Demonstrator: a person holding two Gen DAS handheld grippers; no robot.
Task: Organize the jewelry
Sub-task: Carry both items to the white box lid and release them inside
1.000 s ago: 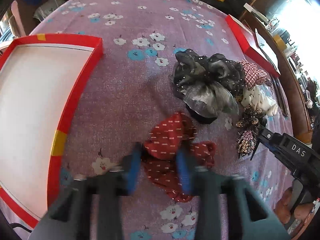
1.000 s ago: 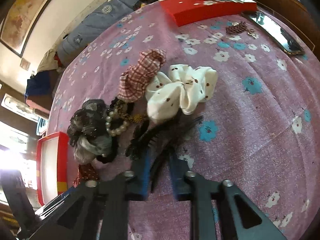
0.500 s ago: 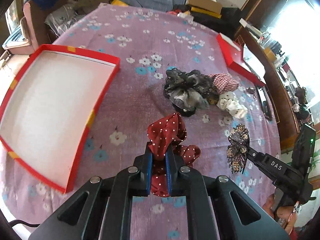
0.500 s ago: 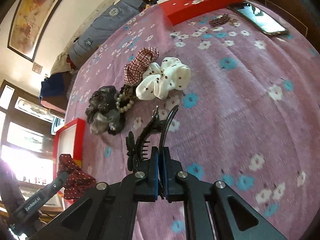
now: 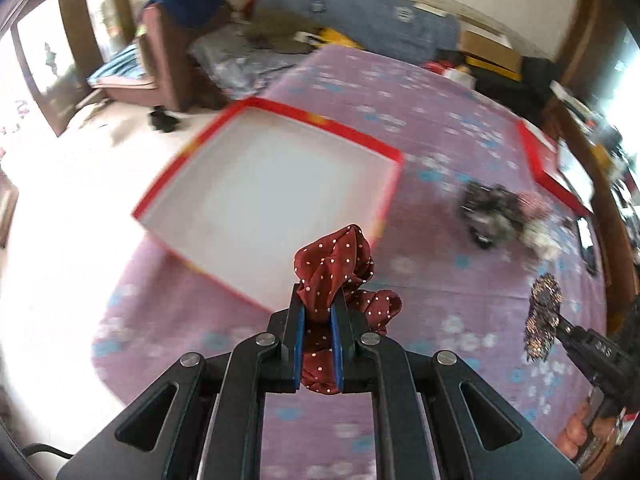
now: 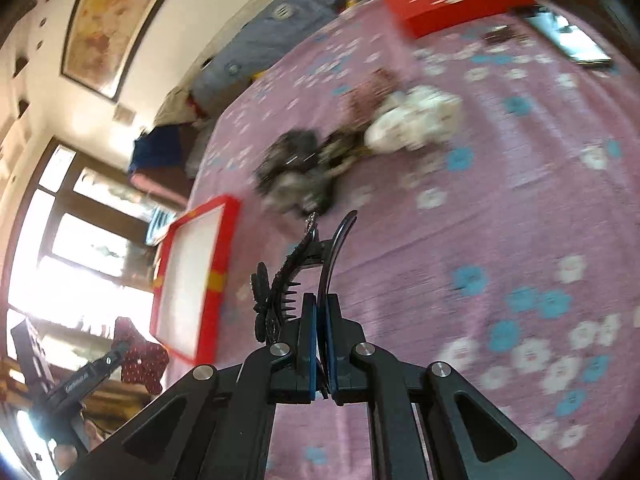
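Observation:
My left gripper (image 5: 319, 308) is shut on a dark red polka-dot scrunchie (image 5: 334, 264), held in the air near the front corner of the red box with a white inside (image 5: 264, 184). My right gripper (image 6: 321, 308) is shut on a black jewelled hair claw (image 6: 288, 272), lifted above the table. In the left wrist view the claw (image 5: 542, 312) shows at the right, and in the right wrist view the scrunchie (image 6: 140, 356) hangs at the lower left. The red box (image 6: 192, 276) lies left of the claw.
A pile of hair pieces stays on the purple flowered tablecloth (image 5: 460, 312): a black-grey scrunchie (image 6: 296, 168), a checked one (image 6: 368, 92) and a white spotted one (image 6: 416, 120). A red box lid (image 6: 452, 12) and a phone (image 6: 580, 44) lie at the far side. A chair (image 5: 160, 60) stands beyond the table.
My left gripper closed on the red scrunchie, lifted it and swung left to the red box. My right gripper closed on the hair claw and raised it off the cloth.

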